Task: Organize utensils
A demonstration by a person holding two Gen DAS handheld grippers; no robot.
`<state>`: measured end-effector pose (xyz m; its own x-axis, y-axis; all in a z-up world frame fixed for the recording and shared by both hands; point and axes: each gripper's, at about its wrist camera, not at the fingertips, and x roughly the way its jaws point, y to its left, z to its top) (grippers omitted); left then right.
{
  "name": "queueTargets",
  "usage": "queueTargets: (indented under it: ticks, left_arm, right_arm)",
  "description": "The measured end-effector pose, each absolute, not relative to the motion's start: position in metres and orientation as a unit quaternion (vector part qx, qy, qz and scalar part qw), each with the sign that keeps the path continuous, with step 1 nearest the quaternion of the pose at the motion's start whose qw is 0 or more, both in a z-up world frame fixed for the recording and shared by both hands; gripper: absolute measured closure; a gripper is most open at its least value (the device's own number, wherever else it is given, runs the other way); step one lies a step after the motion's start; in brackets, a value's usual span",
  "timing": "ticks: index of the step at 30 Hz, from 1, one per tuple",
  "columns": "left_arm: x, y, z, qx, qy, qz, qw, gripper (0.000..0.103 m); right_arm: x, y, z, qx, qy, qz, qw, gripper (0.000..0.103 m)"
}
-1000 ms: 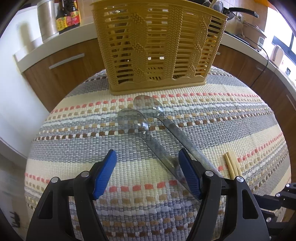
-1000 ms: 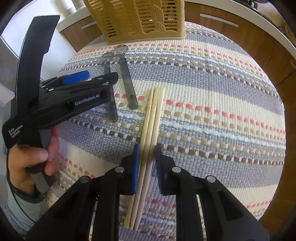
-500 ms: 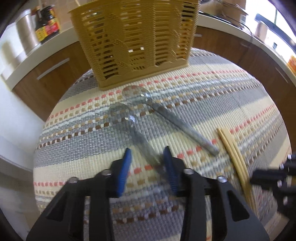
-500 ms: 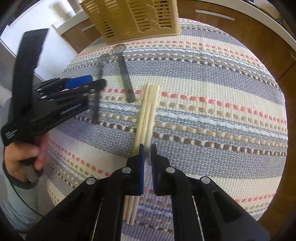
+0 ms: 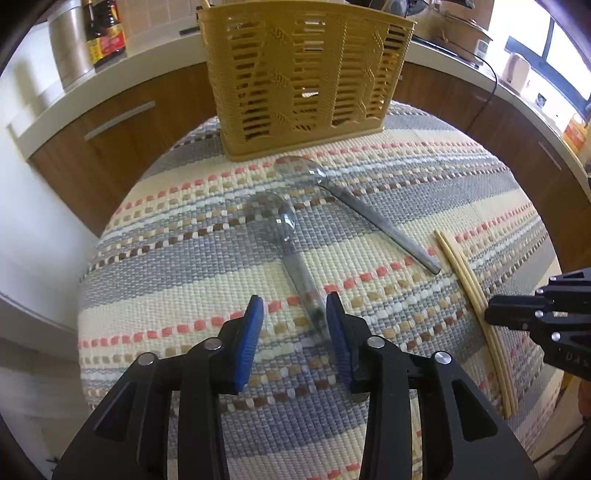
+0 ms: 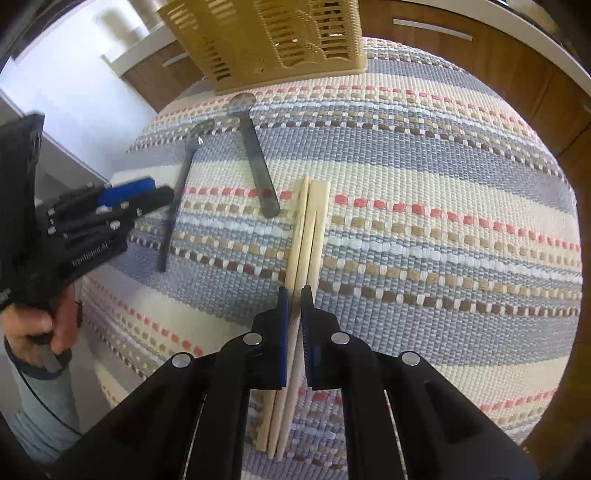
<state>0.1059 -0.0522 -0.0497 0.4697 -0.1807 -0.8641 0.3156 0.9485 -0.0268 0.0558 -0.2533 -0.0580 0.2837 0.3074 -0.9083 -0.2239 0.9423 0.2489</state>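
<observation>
Two clear grey plastic spoons lie on the striped woven mat. The near spoon has its handle end between the blue pads of my left gripper, which is partly closed around it; the handle lies against the right pad. The far spoon lies to its right. Several wooden chopsticks lie side by side. My right gripper is shut on the chopsticks. A yellow slatted utensil basket stands at the mat's far edge.
Brown cabinets and a white counter ring the table. Sauce bottles and a metal canister stand on the counter at far left. The right gripper's body shows at the right of the left wrist view.
My left gripper has narrowed from wide open to close around the near spoon's handle. My right gripper has closed onto the chopsticks.
</observation>
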Motion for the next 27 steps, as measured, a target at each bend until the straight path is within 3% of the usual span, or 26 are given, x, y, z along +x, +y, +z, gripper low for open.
queueTargets:
  ticks: [9, 13, 27]
  left_arm:
    - [0.124, -0.062, -0.062, 0.079, 0.510, -0.141, 0.845, 0.062]
    - [0.125, -0.063, -0.061, 0.080, 0.514, -0.140, 0.842, 0.061]
    - [0.131, -0.074, -0.064, 0.104, 0.525, -0.143, 0.833, 0.058]
  right_arm:
    - [0.036, -0.248, -0.055, -0.005, 0.600, 0.151, 0.785, 0.094]
    - [0.044, -0.253, -0.055, 0.036, 0.630, 0.157, 0.760, 0.094]
    - [0.060, -0.231, -0.074, 0.015, 0.639, 0.135, 0.757, 0.093]
